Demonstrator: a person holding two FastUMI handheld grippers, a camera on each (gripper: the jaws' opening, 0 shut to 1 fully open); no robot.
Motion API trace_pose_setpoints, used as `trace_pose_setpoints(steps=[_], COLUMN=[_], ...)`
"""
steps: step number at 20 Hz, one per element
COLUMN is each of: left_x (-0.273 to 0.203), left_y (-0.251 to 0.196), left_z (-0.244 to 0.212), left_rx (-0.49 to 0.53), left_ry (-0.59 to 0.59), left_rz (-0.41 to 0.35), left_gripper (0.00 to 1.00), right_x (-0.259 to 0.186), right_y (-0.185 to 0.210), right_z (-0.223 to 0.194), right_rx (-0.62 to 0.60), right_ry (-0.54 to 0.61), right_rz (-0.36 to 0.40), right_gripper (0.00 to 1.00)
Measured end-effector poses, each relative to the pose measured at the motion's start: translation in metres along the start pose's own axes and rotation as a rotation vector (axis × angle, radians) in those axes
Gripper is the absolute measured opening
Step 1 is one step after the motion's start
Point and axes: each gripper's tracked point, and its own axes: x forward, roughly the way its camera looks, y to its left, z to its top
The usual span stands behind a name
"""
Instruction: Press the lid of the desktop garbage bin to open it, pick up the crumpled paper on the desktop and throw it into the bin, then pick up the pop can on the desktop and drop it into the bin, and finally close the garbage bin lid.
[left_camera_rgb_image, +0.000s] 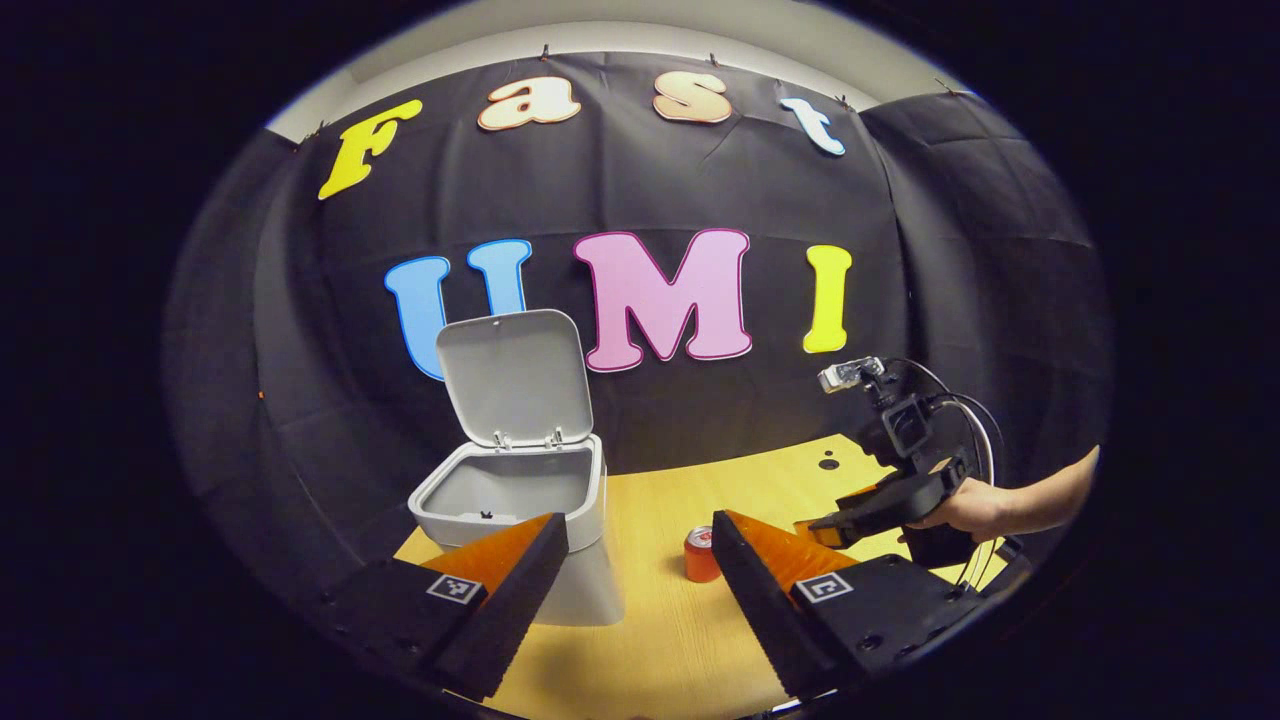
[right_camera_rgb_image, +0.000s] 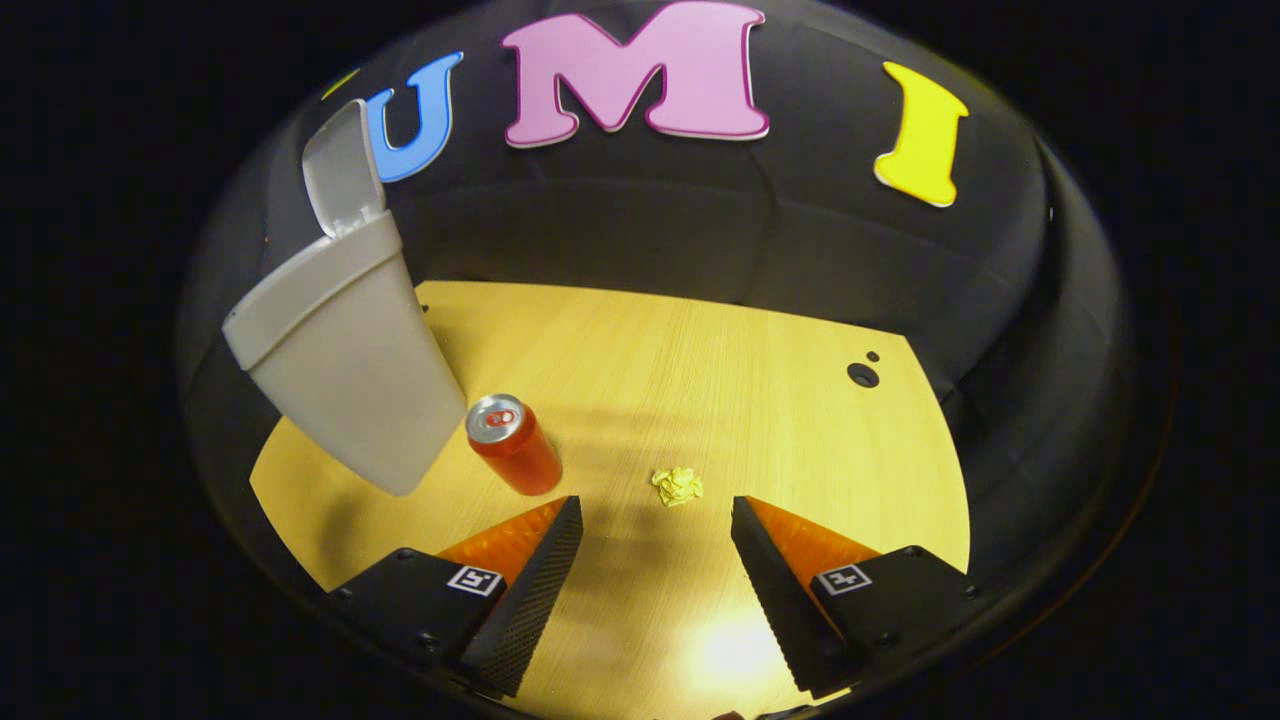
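The grey desktop bin (left_camera_rgb_image: 560, 500) (right_camera_rgb_image: 340, 370) stands on the wooden desk with its lid (left_camera_rgb_image: 515, 378) (right_camera_rgb_image: 343, 180) swung up. A red pop can (left_camera_rgb_image: 700, 555) (right_camera_rgb_image: 513, 445) stands upright just right of the bin. The crumpled yellow paper (right_camera_rgb_image: 678, 486) lies on the desk right of the can. My left gripper (left_camera_rgb_image: 640, 545) is open, raised in front of the bin and can. My right gripper (right_camera_rgb_image: 655, 520) is open above the desk, with the paper just beyond its fingertips; in the left gripper view the right gripper (left_camera_rgb_image: 830, 525) shows held by a hand (left_camera_rgb_image: 965, 508).
The wooden desk (right_camera_rgb_image: 700, 350) has a round cable hole (right_camera_rgb_image: 862, 375) near its far right edge. Black cloth walls close in the back and sides. A forearm (left_camera_rgb_image: 1050, 495) reaches in from the right.
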Motion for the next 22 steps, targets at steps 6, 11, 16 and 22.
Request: trace_pose_setpoints(steps=[6,11,16,22], left_x=[0.005,0.011,0.019,0.021], left_y=[-0.014,-0.022,-0.028,-0.032], left_z=[-0.001,-0.017,-0.025,-0.032], left_rx=[-0.044,-0.057,-0.052,-0.068], left_ry=[0.024,0.068,0.093,0.117], left_rz=[0.024,0.037,0.034,0.028], left_gripper=[0.96,0.97,0.97,0.97], right_x=[0.072,0.11,0.13,0.135], right_y=[-0.013,-0.019,-0.02,-0.02], right_z=[-0.02,-0.037,-0.043,-0.045], right_rx=[0.07,0.041,0.026,0.004], right_ry=[0.151,0.221,0.252,0.255], right_rz=[0.006,-0.016,-0.016,0.007], right_gripper=[0.97,0.96,0.95,0.65])
